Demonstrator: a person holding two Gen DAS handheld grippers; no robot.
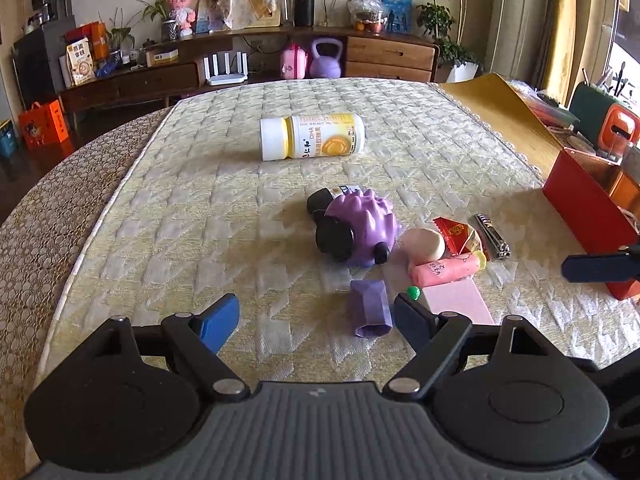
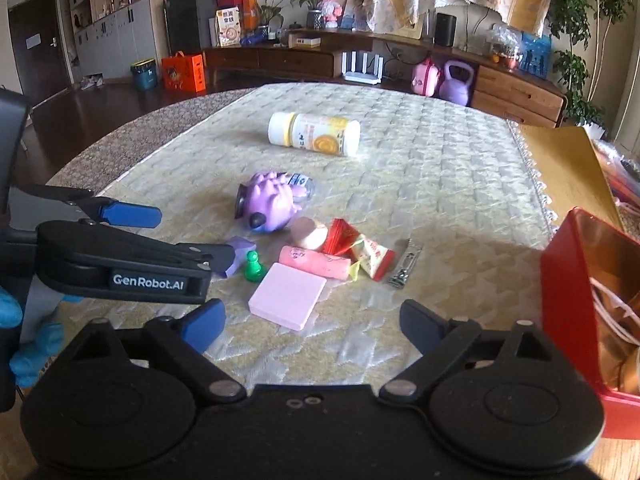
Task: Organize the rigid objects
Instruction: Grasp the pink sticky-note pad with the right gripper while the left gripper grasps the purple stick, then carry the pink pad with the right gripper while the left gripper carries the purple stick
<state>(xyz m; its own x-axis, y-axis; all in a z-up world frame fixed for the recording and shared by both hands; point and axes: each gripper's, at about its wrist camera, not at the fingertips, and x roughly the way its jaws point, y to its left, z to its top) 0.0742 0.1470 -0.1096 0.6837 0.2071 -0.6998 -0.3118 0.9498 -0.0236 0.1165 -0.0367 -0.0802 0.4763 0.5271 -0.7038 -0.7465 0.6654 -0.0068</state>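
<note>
Both claws spread over a scatter of small things on the quilted table.

My left gripper (image 1: 316, 316) stands wide with nothing pinched, a purple cap (image 1: 370, 308) low in the frame just inside its right finger. My right gripper (image 2: 312, 324) is likewise spread and empty, a pink pad (image 2: 287, 295) at centre before it. Only the right view shows the whole green pawn (image 2: 253, 266) and inside the red box (image 2: 568, 280) at right; the left view shows just the pawn's tip. The white bottle (image 1: 312, 136) lies on its side at upper centre.
</note>
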